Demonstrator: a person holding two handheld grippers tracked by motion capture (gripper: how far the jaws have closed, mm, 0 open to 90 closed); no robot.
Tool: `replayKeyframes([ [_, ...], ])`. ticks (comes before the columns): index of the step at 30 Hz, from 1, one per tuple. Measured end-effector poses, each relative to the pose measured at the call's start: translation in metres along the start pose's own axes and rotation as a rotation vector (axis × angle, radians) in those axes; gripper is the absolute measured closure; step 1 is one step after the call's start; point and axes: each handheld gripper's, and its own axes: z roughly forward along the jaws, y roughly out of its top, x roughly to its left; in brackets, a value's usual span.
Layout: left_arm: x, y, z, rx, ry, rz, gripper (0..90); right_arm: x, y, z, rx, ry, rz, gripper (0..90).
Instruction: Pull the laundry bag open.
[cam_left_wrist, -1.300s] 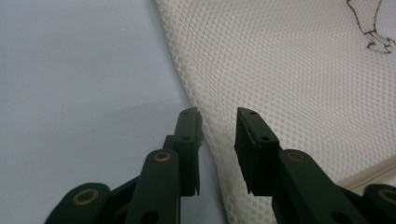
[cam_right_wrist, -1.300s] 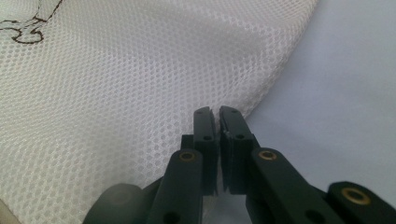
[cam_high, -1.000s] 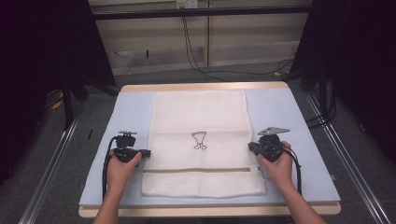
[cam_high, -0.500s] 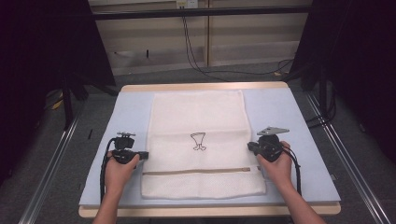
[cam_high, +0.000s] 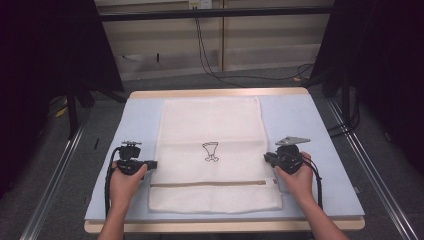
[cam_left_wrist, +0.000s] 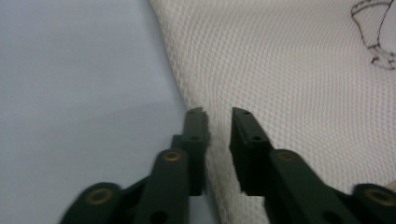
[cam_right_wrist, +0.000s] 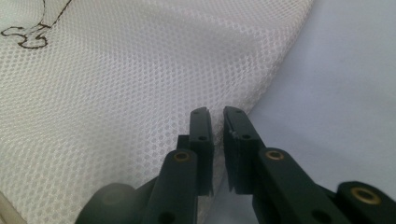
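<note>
A white mesh bag (cam_high: 210, 125) with a small black drawing (cam_high: 210, 151) and a tan zip strip lies flat on the pale blue table top (cam_high: 140, 115). My left gripper (cam_high: 152, 163) is at the bag's left edge. In the left gripper view the bag's edge (cam_left_wrist: 289, 70) runs into the gap of my left gripper (cam_left_wrist: 218, 112), whose jaws have just been opening and stand apart. My right gripper (cam_high: 266, 158) is at the right edge. In the right gripper view the right gripper (cam_right_wrist: 215, 111) also has just been opening, with a narrow gap over the mesh (cam_right_wrist: 116, 79).
Bare blue table top (cam_left_wrist: 70, 70) lies left of the bag and more (cam_right_wrist: 345, 70) to its right. The table's wooden front rim (cam_high: 225, 226) is near the person's forearms. Metal rails (cam_high: 55, 190) run along both sides on the floor, and cables (cam_high: 210, 65) trail behind.
</note>
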Motion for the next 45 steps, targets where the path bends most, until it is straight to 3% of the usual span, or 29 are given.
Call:
replayKeyframes([
  [1,-0.001,0.001,-0.001,-0.027,0.009,-0.007,68.2,-0.001,0.000,-0.001,-0.003,0.002,-0.001,79.8],
  [2,-0.001,0.002,-0.004,-0.019,0.009,0.014,65.6,-0.001,0.000,-0.002,-0.006,0.004,0.011,77.9],
  [4,-0.004,0.003,-0.005,-0.035,0.005,0.015,59.3,-0.003,0.000,-0.006,-0.013,0.009,0.025,74.7],
  [6,-0.008,0.005,-0.006,-0.032,-0.013,0.014,57.4,-0.006,-0.001,-0.011,-0.020,0.012,0.039,67.9],
  [9,-0.017,0.009,-0.004,-0.020,-0.037,0.034,55.0,-0.007,-0.003,-0.017,-0.030,0.020,0.039,66.8],
  [15,-0.039,0.018,0.001,-0.017,-0.103,0.072,52.9,-0.001,-0.012,-0.031,-0.058,0.035,-0.038,78.6],
  [17,-0.048,0.021,0.003,-0.024,-0.133,0.067,52.2,0.002,-0.016,-0.035,-0.077,0.024,-0.068,84.0],
  [21,-0.064,0.027,0.008,-0.009,-0.199,0.091,51.8,0.003,-0.023,-0.042,-0.123,0.042,-0.063,89.7],
  [23,-0.071,0.029,0.011,0.007,-0.219,0.106,51.4,0.004,-0.026,-0.046,-0.132,0.052,-0.059,90.0],
  [24,-0.075,0.030,0.013,0.008,-0.241,0.094,51.4,0.005,-0.027,-0.047,-0.132,0.052,-0.063,90.0],
  [35,-0.101,0.032,0.027,0.058,-0.320,0.098,49.8,0.016,-0.037,-0.054,-0.113,0.080,-0.092,90.0],
  [39,-0.110,0.030,0.031,0.079,-0.345,0.097,49.3,0.017,-0.040,-0.056,-0.107,0.084,-0.118,90.0],
  [45,-0.126,0.028,0.037,0.098,-0.371,0.100,48.5,0.016,-0.047,-0.061,-0.099,0.096,-0.120,90.0],
])
